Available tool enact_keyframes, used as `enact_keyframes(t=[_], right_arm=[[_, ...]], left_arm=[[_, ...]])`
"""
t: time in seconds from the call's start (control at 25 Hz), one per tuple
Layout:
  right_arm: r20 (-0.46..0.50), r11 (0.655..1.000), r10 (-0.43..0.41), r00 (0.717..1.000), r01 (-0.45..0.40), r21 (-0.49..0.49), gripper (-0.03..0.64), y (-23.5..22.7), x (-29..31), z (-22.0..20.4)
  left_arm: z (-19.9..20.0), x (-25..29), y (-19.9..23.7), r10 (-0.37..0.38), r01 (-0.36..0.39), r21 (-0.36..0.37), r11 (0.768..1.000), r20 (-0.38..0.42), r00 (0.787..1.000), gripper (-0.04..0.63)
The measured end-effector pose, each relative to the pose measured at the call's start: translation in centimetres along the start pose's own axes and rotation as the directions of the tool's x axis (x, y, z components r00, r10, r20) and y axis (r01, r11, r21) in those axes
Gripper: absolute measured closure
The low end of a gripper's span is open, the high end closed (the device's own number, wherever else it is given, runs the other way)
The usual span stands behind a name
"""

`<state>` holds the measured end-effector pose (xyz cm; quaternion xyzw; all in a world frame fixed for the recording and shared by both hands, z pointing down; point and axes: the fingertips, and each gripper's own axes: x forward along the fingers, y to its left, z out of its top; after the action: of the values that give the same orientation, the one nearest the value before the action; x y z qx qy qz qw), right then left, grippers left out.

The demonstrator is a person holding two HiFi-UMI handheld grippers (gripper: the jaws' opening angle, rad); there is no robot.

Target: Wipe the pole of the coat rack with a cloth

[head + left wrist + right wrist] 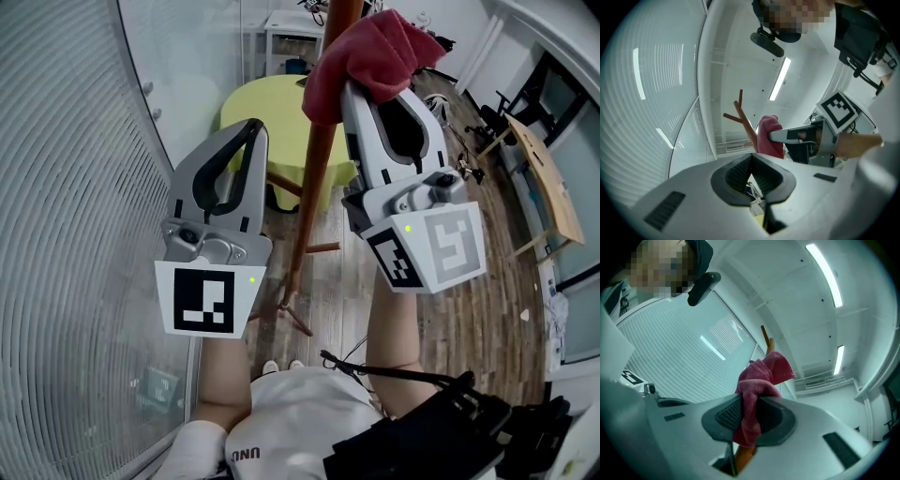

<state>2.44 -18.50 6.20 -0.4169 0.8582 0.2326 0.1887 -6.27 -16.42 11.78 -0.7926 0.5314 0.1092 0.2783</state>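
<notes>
The coat rack's brown wooden pole [315, 169] rises from its feet on the floor to the top of the head view. My right gripper [367, 89] is shut on a red cloth [375, 52], which is bunched against the pole high up. In the right gripper view the cloth [758, 380] sits between the pads, with the pole [768, 344] above it and showing again below. My left gripper [251, 131] hangs left of the pole, shut and empty, not touching it. The left gripper view shows the pole's pegs [740, 115], the cloth [768, 136] and the right gripper [799, 136].
A curved glass wall with blinds [75, 187] stands close on the left. Behind the rack is a round yellow-green table [258, 108] and a white shelf [292, 33]. A wooden desk [546, 183] and chair [494, 114] stand at the right. The rack's feet [298, 319] spread near the person's shoes.
</notes>
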Motion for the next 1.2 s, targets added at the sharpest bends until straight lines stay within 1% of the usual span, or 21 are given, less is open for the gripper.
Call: enact_keyframes(t=[0.44, 0.76, 1.2], right_arm=[[-0.032, 1.0, 0.0, 0.999, 0.0, 0.005, 0.543, 0.0, -0.1, -1.1], [-0.057, 1.0, 0.002, 0.998, -0.001, 0.011, 0.543, 0.1, -0.3, -2.1], [-0.094, 1.0, 0.002, 0.996, -0.003, -0.001, 0.543, 0.4, -0.7, -3.0]], left_arm=[[-0.4, -0.1, -0.1, 0.0, 0.0, -0.009, 1.0, -0.009, 1.0, 0.583], [-1.1, 0.0, -0.2, -0.006, 0.006, -0.016, 1.0, -0.03, 1.0, 0.582], [-1.9, -0.7, -0.3, 0.007, -0.008, -0.026, 1.0, -0.048, 0.999, 0.582]])
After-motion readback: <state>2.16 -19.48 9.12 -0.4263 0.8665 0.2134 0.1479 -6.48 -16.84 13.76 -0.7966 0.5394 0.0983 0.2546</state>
